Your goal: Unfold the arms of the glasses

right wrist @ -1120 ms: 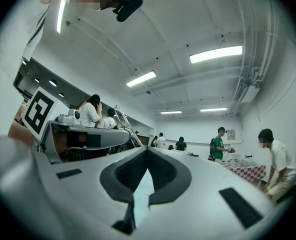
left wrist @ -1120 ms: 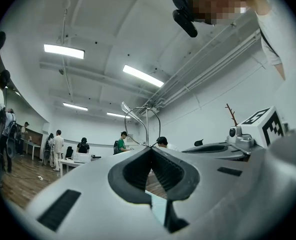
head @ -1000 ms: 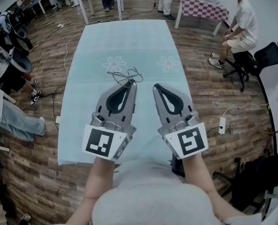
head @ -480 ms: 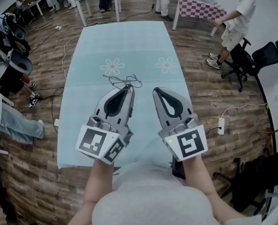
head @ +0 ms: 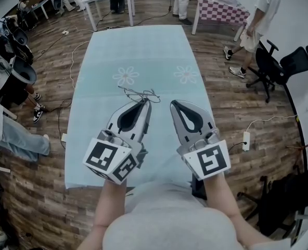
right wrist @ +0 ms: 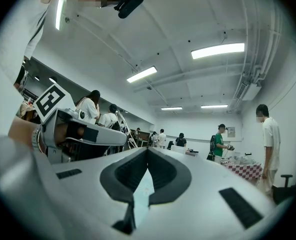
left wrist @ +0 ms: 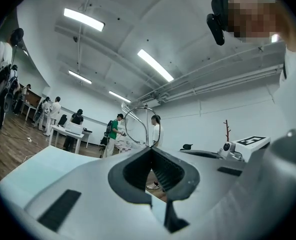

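Observation:
Thin wire-framed glasses (head: 139,94) hang just above the pale blue tablecloth (head: 136,46), at the tip of my left gripper (head: 145,101). That gripper is shut on the frame. In the left gripper view one round wire rim (left wrist: 140,126) stands up right beyond the closed tips of the left gripper (left wrist: 150,149). The arms of the glasses are too thin to make out how they lie. My right gripper (head: 172,103) hovers beside the left one, a little apart from the glasses. The right gripper (right wrist: 147,150) is shut with nothing in it.
Two flower prints (head: 126,76) mark the cloth beyond the grippers. Several people stand or sit around the table's left side and at the back. An office chair (head: 279,66) and a checkered table (head: 221,9) are at the right. A power strip (head: 246,139) lies on the wooden floor.
My left gripper has rolled about its own axis, so its marker cube shows a second face, and the glasses turned with it. The right gripper stayed put. A person at the back right stood and walked.

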Demonstrator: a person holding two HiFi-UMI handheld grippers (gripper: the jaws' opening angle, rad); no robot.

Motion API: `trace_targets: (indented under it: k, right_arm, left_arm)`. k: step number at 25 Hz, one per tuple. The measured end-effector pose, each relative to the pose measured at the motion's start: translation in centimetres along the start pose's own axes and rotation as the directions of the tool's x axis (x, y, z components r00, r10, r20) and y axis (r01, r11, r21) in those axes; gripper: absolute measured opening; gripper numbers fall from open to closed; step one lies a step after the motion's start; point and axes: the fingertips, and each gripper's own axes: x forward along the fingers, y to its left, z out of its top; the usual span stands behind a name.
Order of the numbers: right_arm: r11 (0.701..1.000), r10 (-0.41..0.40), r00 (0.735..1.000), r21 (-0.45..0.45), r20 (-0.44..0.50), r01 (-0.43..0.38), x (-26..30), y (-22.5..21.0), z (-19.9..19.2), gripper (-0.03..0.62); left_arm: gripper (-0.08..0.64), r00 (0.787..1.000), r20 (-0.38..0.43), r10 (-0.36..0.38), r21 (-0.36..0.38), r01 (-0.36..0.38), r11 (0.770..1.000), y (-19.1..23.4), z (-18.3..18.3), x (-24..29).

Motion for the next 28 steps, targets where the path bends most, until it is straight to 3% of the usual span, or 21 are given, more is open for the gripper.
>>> trace_targets:
  k: [6,10,18,28]
  right_arm:
    - [1.000,0.015,1.000,0.020,-0.011,-0.015,-0.3,0.2,-0.9,0.008]
    - [1.000,0.017,1.000,0.026,-0.016,-0.017,-0.6,0.4,-1.3,0.008]
    - [0.999,0.019,0.999,0.031,-0.027,-0.018,-1.6,0.4,-1.7,0.008]
    - [0.999,0.028,0.999,0.021,-0.028,-0.027,-1.5,0.3,-1.9,0.008]
  left_arm:
    - [0.009,0.999,-0.039,-0.031,-0.052,0.029,0.998,0.0,-0.9,0.1]
    - [0.009,0.998,-0.041,-0.055,-0.137,0.049,0.989,0.1,-1.3,-0.3]
    - [0.009,0.995,-0.035,-0.094,-0.269,0.081,0.960,-0.2,-1.7,-1.0]
    - [0.009,0.990,-0.037,-0.135,-0.407,0.108,0.907,0.2,-2.1,-1.3]
